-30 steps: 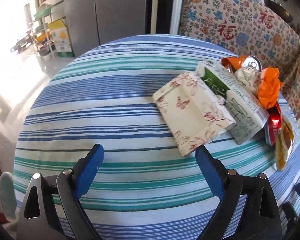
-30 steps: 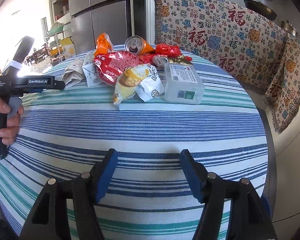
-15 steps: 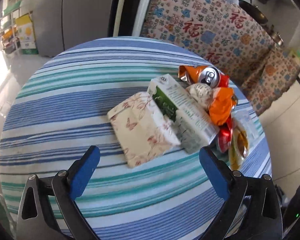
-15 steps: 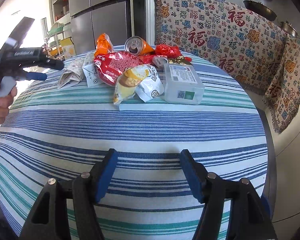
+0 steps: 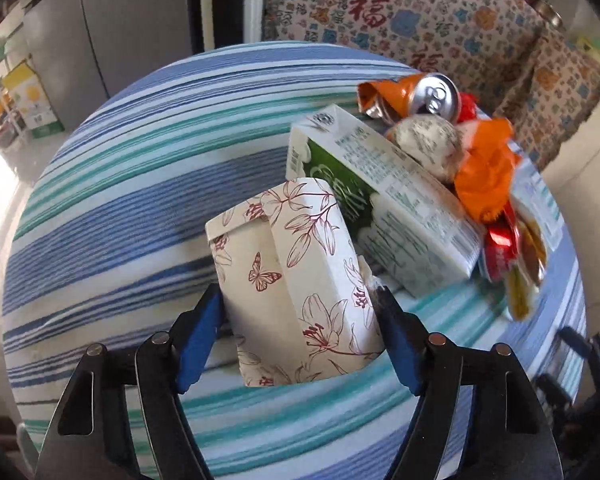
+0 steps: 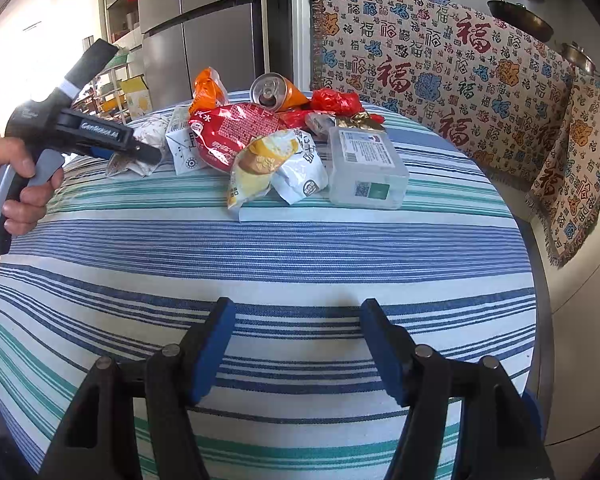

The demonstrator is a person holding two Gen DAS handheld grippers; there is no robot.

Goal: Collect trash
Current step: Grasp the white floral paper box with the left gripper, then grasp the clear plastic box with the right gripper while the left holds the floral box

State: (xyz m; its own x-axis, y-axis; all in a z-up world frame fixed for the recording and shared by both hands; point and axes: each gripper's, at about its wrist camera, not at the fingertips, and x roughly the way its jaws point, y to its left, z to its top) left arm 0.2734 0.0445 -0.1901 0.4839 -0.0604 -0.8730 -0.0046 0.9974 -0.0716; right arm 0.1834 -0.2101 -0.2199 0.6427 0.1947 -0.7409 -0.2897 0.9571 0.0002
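A cream paper box with red flowers and a butterfly (image 5: 292, 280) lies on the striped tablecloth (image 5: 120, 208) at the near end of the trash pile. My left gripper (image 5: 298, 296) straddles it and its jaws are closing, both blue pads touching the box's sides. Seen from the right wrist, the left gripper (image 6: 144, 152), held by a hand (image 6: 16, 188), points down at that box (image 6: 152, 126). Behind the box lie a green and white carton (image 5: 380, 184), a crushed orange can (image 5: 432, 94) and an orange wrapper (image 5: 484, 172). My right gripper (image 6: 298, 308) hangs open over bare cloth.
A red snack bag (image 6: 236, 128), a yellow and white wrapper (image 6: 260, 164) and a clear plastic box (image 6: 364, 164) lie mid-table. A patterned sofa cover (image 6: 460, 72) stands behind the round table, a grey fridge (image 6: 204, 32) at the back left.
My left gripper has swung toward the pile and come down over the floral box, and its jaws have narrowed onto it. The right gripper has stayed still.
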